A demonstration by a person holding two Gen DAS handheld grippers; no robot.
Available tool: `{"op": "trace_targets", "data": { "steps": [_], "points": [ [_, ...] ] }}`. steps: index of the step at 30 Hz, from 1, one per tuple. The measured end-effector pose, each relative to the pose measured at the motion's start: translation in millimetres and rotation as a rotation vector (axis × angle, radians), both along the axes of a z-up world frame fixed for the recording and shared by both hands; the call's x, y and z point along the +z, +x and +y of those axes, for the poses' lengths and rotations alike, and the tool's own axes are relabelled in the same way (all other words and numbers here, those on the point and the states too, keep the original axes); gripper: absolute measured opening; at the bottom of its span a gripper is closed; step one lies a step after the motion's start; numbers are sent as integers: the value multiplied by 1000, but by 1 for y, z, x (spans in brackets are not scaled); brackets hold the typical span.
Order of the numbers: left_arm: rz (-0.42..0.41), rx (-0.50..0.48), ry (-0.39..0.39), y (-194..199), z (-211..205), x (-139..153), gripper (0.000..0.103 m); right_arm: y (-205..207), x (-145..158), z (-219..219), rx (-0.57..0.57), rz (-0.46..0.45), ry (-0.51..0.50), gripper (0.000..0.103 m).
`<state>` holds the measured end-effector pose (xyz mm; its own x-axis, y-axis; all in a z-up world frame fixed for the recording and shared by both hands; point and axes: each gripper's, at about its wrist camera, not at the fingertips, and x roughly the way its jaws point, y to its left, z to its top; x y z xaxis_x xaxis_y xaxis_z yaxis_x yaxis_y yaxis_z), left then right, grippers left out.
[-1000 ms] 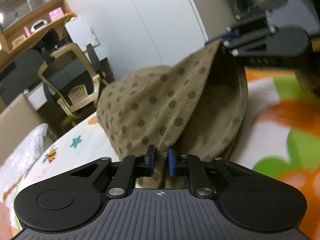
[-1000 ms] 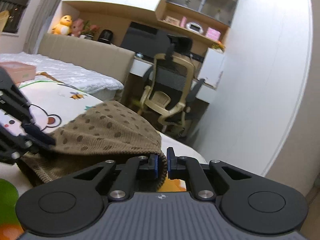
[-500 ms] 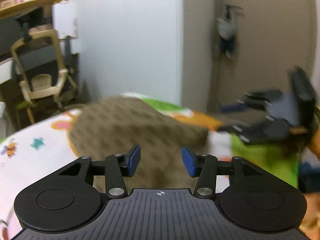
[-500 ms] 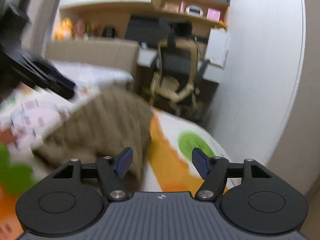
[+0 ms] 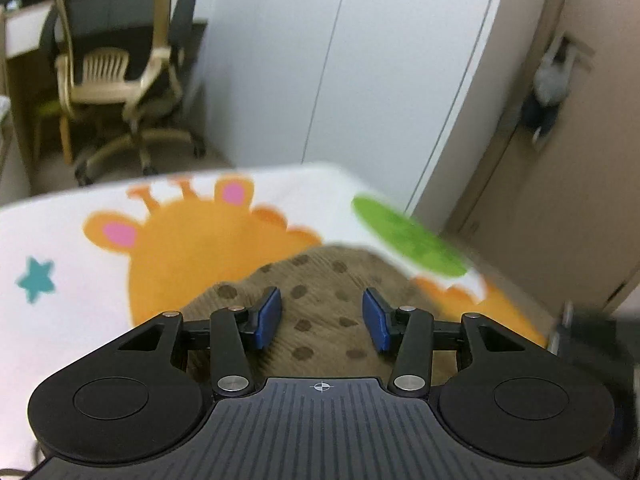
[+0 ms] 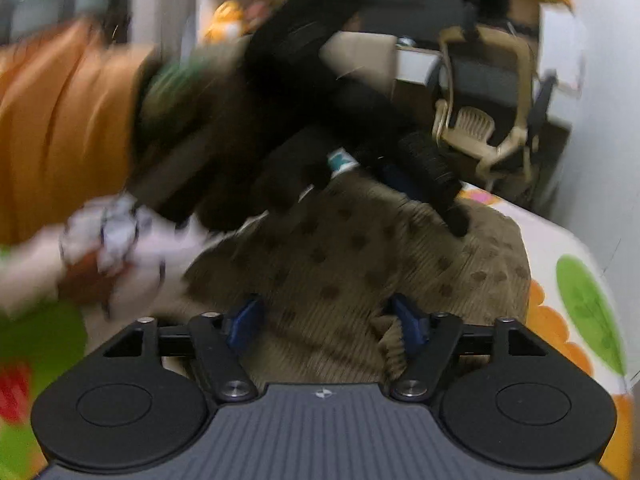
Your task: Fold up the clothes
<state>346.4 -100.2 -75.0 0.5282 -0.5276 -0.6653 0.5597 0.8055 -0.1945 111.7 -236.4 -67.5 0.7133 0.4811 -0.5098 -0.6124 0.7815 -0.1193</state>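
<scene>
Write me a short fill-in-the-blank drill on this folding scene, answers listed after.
1. Both the left gripper and the right gripper have their jaws ____.
2. The brown garment is patterned with dark ____.
3. It lies on a blanket printed with an orange ____.
4. Beyond the blanket stands a beige ____.

Answers: open; dots; giraffe; chair

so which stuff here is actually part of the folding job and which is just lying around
Part of the job:
- brown dotted garment, lying on the blanket
- left gripper, jaws open over it
- right gripper, jaws open over it

Just around:
- cartoon animal blanket, the surface under the garment
- beige office chair
- white wardrobe
- yellow plush toy, blurred
</scene>
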Motion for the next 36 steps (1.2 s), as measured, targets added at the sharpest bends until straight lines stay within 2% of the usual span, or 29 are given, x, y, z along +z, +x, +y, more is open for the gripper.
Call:
{"op": "trace_targets", "data": {
  "steps": [3,6,10,12,16,18,22,25,30,33,35,36],
  "points": [
    [-9,-8,-8,-7,-1,0,50,-4,-17,18,59,46,-56,75],
    [-33,-3,-27,-15,10,10,51,-6,-2,-3,35,45,-25,76],
    [-36,42,-124,-42,46,27,55,-7,19,-33,-21,24,31,91],
    [-35,61,-126,-60,64,29,57,3,25,-37,-77,2,52,97],
    [-32,50,1,-101,77,10,59,24,38,-45,-188,-41,94,98],
    [-74,12,68,-124,73,3,59,29,40,-46,-217,-54,102,98],
    [-266,-56,227,-178,52,-2,59,26,33,-39,-218,-62,93,98],
    [-421,-95,329,-204,35,-6,58,22,27,-37,-232,-60,89,98],
    [-537,-180,446,-215,11,-25,57,17,24,-49,-284,-46,102,98],
    [-582,-190,480,-217,5,-34,47,13,24,-58,-316,-45,107,99],
    [-592,-172,480,-215,7,-33,21,11,23,-63,-336,-44,110,99],
    [-594,-156,475,-215,8,-30,15,10,23,-66,-347,-44,112,99]
  ]
}}
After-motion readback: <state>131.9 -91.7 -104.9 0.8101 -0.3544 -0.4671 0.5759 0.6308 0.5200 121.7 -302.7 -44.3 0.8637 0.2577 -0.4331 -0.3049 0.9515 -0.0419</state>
